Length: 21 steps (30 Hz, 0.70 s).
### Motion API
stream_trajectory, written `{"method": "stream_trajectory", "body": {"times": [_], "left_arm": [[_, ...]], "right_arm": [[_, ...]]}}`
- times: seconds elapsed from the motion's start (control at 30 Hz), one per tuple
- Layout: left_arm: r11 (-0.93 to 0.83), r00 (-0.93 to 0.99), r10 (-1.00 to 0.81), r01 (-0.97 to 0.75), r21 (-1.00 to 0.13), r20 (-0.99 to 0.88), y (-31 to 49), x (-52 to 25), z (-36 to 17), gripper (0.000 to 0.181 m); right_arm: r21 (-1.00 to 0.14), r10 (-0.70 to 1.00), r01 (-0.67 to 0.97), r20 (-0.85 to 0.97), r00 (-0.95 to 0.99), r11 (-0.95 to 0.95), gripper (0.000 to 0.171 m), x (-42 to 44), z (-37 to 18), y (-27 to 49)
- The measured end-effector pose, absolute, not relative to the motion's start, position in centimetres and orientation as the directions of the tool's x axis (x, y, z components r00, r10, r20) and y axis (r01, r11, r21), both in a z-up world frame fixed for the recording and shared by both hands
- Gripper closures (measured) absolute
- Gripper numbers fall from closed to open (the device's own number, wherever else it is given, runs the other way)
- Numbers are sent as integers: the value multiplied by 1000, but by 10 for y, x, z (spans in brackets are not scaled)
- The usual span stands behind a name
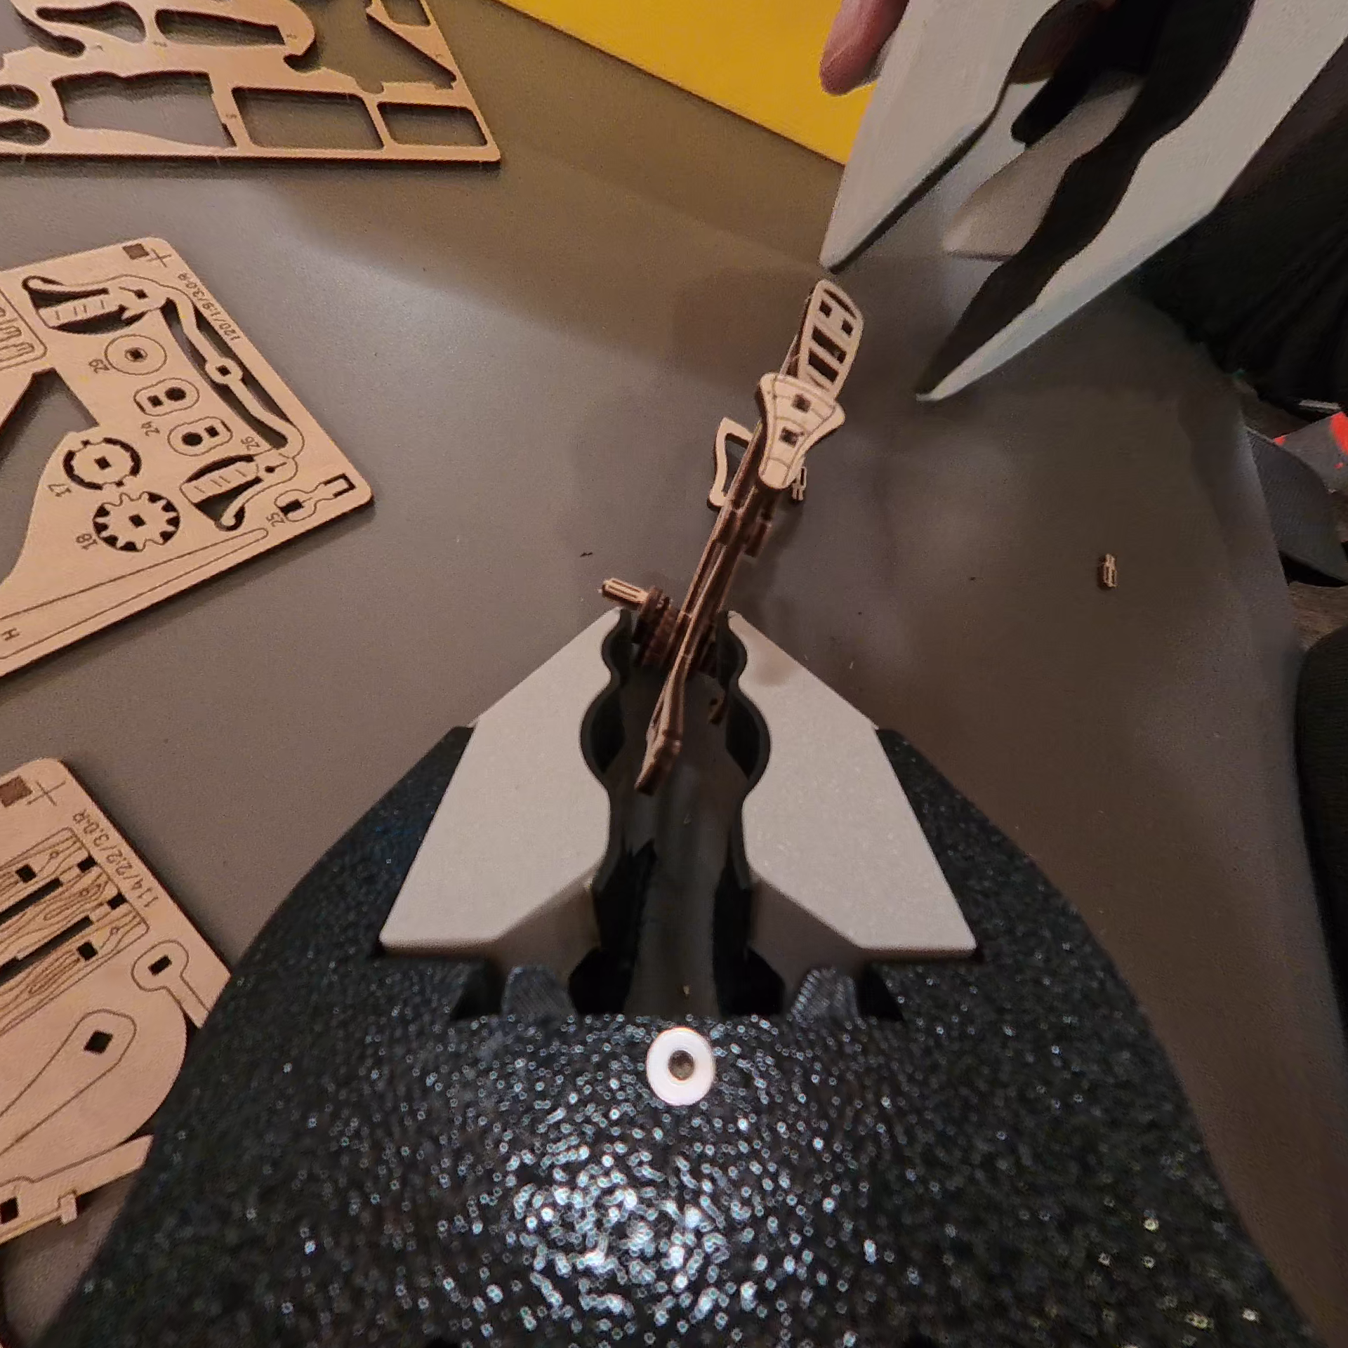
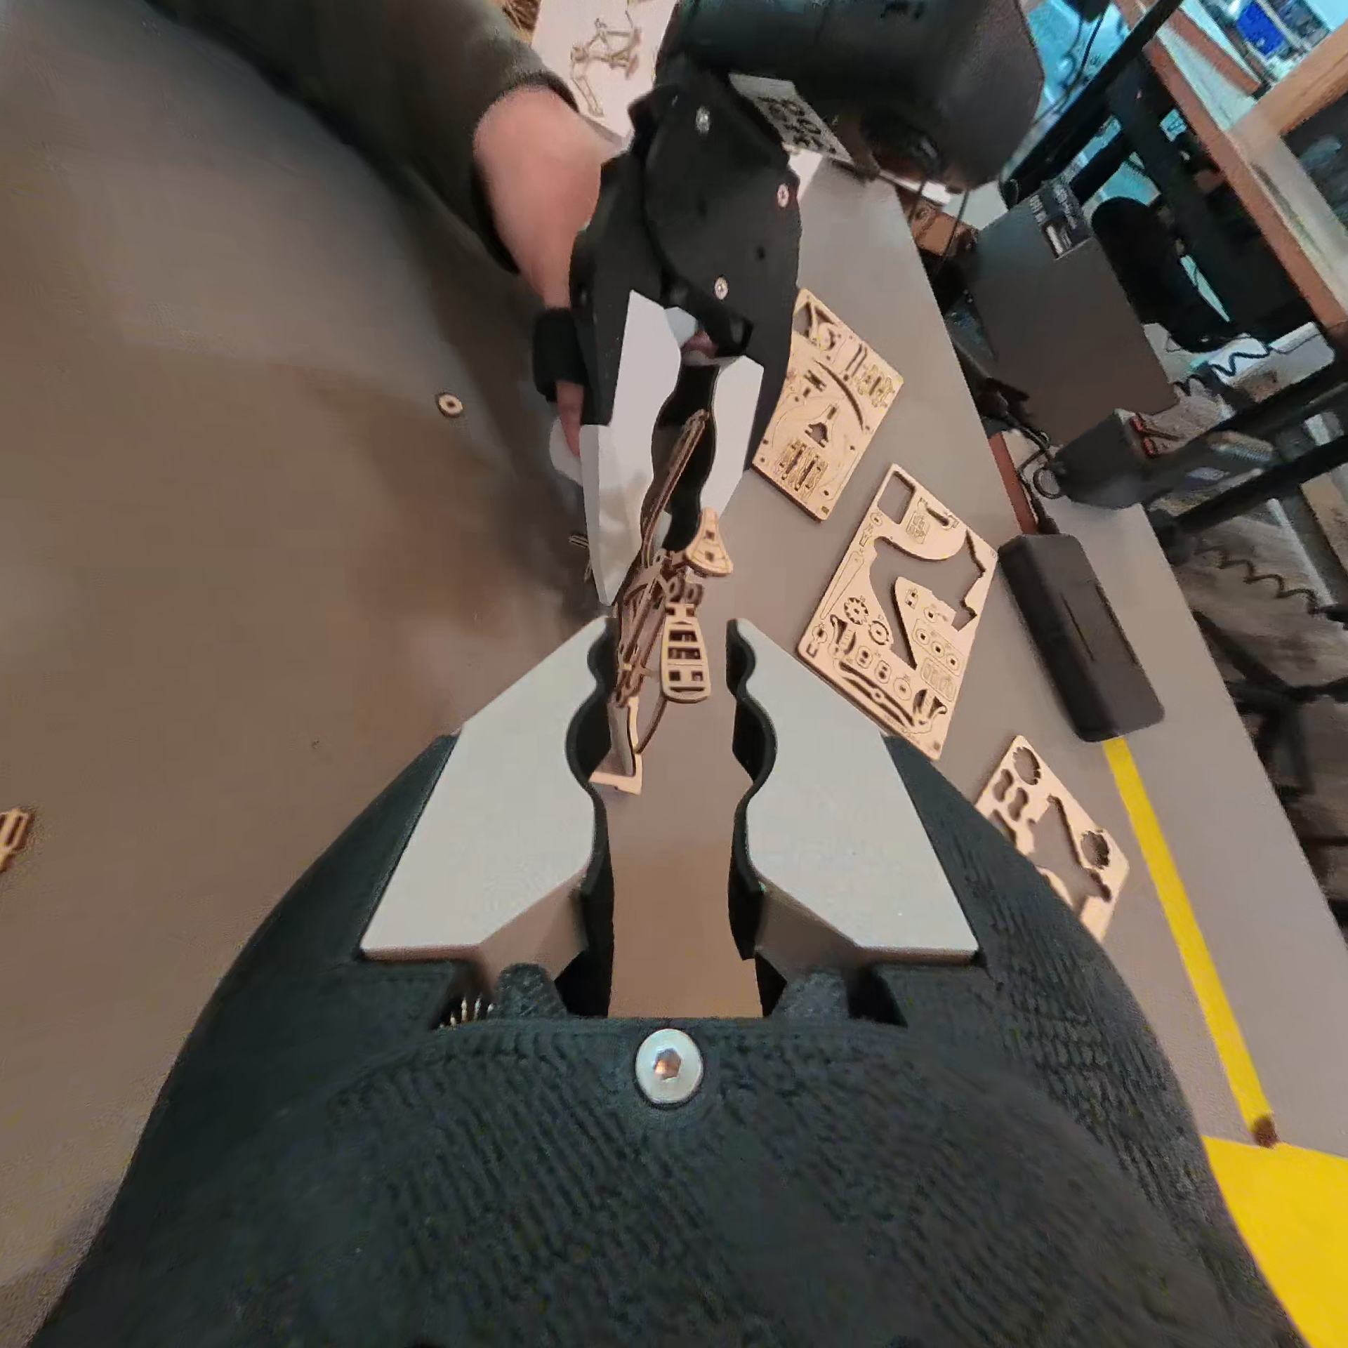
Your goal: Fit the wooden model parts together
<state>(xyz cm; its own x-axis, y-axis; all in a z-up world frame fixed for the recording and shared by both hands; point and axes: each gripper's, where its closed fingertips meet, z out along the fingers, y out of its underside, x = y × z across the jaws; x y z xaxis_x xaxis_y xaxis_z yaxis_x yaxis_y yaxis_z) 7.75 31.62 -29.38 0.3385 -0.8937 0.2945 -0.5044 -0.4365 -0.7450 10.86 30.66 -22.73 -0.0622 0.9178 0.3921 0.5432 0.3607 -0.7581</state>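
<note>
Left wrist view: left gripper [image 1: 675, 642] clamped on wooden model [image 1: 751, 510], held tilted above grey table [image 1: 452, 408]. Right gripper [image 2: 667, 656] jaws parted, empty, around model's tip, apparently not touching.

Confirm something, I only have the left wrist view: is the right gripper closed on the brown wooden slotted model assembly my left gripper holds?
Observer: No. The right gripper is open. The paddle end of the brown wooden model assembly sits between its fingers, ungripped.
Operator: Touching either finger?
Observer: It sits close to the image-left finger and well clear of the other. I cannot tell whether it makes contact.
Operator: Any loose parts outside my frame?
Observer: A small round wooden ring lies alone on the grey table, to the image left of the model.
</note>
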Motion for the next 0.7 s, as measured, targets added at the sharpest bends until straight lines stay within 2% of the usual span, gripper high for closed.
{"method": "stream_trajectory", "body": {"times": [0.03,0.43,0.7], "left_arm": [[-436,338,-894,-505,-745,294,316,77,-294,161],[-429,333,-898,-508,-747,289,316,78,-294,161],[-425,332,-899,-510,-748,285,316,78,-294,161]], "right_arm": [[-769,924,536,376,-63,349,143,109,-227,307],[-804,947,512,316,-60,301,145,109,-235,311],[-818,952,499,303,-49,286,154,108,-236,313]]}}
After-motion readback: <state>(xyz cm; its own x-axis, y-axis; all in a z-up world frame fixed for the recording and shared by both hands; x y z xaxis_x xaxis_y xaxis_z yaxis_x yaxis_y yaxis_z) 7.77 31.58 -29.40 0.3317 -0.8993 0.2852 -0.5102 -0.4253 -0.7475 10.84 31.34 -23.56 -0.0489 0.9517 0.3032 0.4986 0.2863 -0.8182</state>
